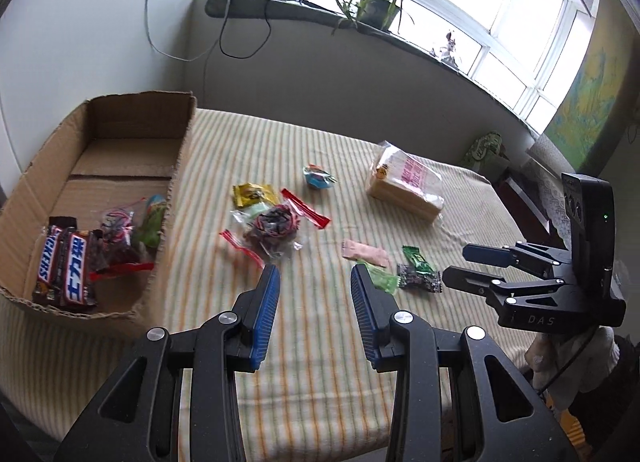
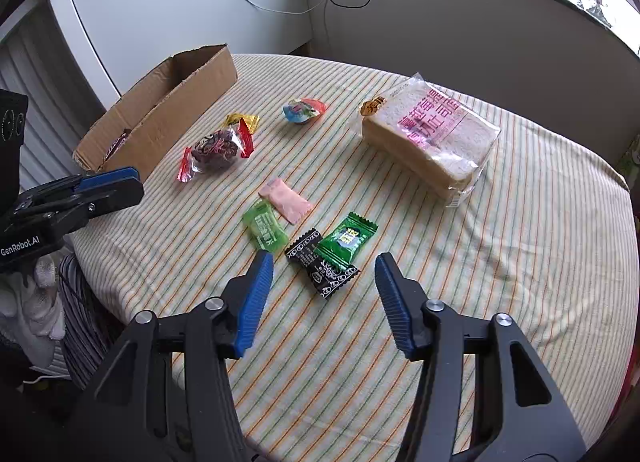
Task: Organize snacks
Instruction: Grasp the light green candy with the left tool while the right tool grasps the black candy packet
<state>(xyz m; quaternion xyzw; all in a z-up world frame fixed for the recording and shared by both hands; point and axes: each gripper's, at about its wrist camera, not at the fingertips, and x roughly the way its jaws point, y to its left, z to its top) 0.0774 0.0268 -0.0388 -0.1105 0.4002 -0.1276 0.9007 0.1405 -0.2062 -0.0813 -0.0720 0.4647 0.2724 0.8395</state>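
Observation:
A cardboard box (image 1: 182,141) stands at the table's left and holds Snickers bars (image 1: 66,268) and a red-ended candy bag (image 1: 118,238). Loose snacks lie on the striped cloth: a clear bag of dark candy (image 1: 274,227), a yellow packet (image 1: 252,193), a blue jelly cup (image 1: 318,177), a bread loaf (image 1: 406,185), a pink sachet (image 1: 366,253), a light green packet (image 2: 265,226), a black packet (image 2: 322,268) and a dark green packet (image 2: 347,240). My left gripper (image 1: 315,274) is open and empty above the cloth. My right gripper (image 2: 324,262) is open and empty, just before the black packet.
The striped cloth (image 2: 480,262) covers a round table. A wall and windowsill with a potted plant (image 1: 376,5) and cables lie behind. The right gripper shows in the left wrist view (image 1: 456,266); the left gripper shows in the right wrist view (image 2: 134,181) near the box (image 2: 168,117).

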